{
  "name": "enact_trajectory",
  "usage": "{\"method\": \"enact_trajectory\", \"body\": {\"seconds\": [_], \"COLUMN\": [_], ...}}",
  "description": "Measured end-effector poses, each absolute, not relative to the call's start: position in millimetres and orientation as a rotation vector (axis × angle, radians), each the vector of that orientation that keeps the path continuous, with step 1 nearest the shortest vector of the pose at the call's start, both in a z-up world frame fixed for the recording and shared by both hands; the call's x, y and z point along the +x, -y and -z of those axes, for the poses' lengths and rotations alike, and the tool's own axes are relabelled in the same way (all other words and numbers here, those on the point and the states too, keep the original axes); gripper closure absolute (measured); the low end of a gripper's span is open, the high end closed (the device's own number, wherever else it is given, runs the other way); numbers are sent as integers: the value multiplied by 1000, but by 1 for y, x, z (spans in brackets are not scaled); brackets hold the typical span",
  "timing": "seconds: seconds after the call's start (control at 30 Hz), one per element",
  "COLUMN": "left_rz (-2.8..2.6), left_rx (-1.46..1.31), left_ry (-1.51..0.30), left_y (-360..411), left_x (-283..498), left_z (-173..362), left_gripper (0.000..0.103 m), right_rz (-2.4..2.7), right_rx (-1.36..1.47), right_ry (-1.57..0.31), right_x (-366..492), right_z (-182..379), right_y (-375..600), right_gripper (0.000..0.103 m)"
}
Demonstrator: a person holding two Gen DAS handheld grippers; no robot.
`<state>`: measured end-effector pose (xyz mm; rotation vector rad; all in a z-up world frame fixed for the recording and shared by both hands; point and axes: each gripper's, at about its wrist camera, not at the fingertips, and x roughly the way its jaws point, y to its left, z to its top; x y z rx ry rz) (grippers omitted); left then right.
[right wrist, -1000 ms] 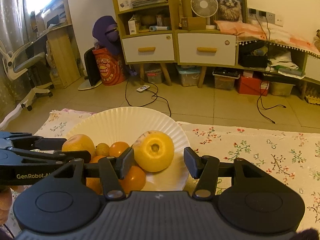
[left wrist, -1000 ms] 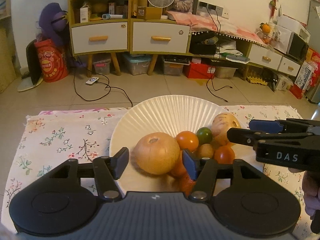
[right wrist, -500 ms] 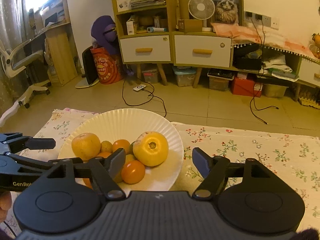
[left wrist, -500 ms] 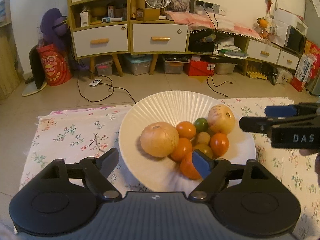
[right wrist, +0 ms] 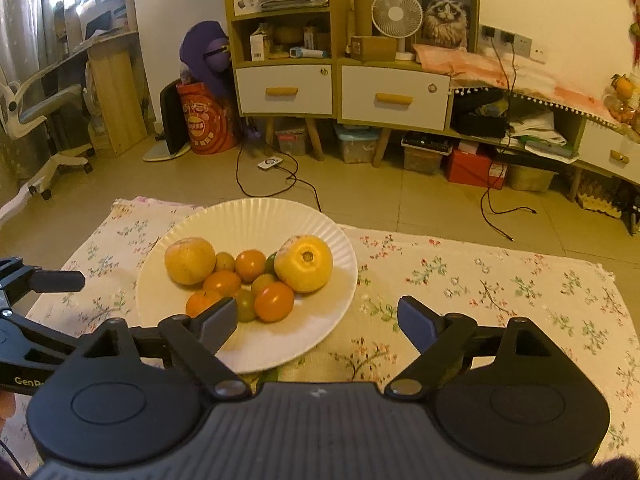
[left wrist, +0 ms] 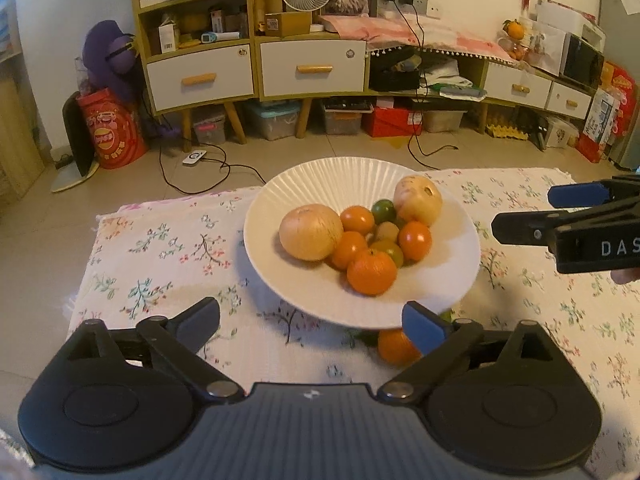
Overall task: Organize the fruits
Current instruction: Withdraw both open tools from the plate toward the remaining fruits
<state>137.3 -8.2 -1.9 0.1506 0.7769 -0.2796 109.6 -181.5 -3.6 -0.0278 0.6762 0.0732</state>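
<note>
Spreading both the left gripper (left wrist: 311, 316) & right gripper (right wrist: 318, 320) wide w/ nothing pinched, I'd next cup that loose orange (left wrist: 396, 346) just off the plate (left wrist: 280, 280) rim, round its middle, since it's smooth, roll-prone, squashable.

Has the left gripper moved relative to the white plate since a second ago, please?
Yes. The left gripper has pulled back toward the camera side, off the white plate, its jaws having just been opening, with nothing between them.
</note>
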Motion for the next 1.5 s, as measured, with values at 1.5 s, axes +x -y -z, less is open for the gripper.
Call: {"method": "enact_trajectory", "body": {"seconds": [1.5], "left_rz": [279], "left_rx": [197], "left_ry": [-898], "left_y": [16], "left_x": [90], "left_z": [37], "left_gripper": [15], "right_rz": [20], "right_rx": [-244], "right_ry": [-811], "right_x": [60], "right_z": [42], "right_y": [156], "right_gripper": [0]}}
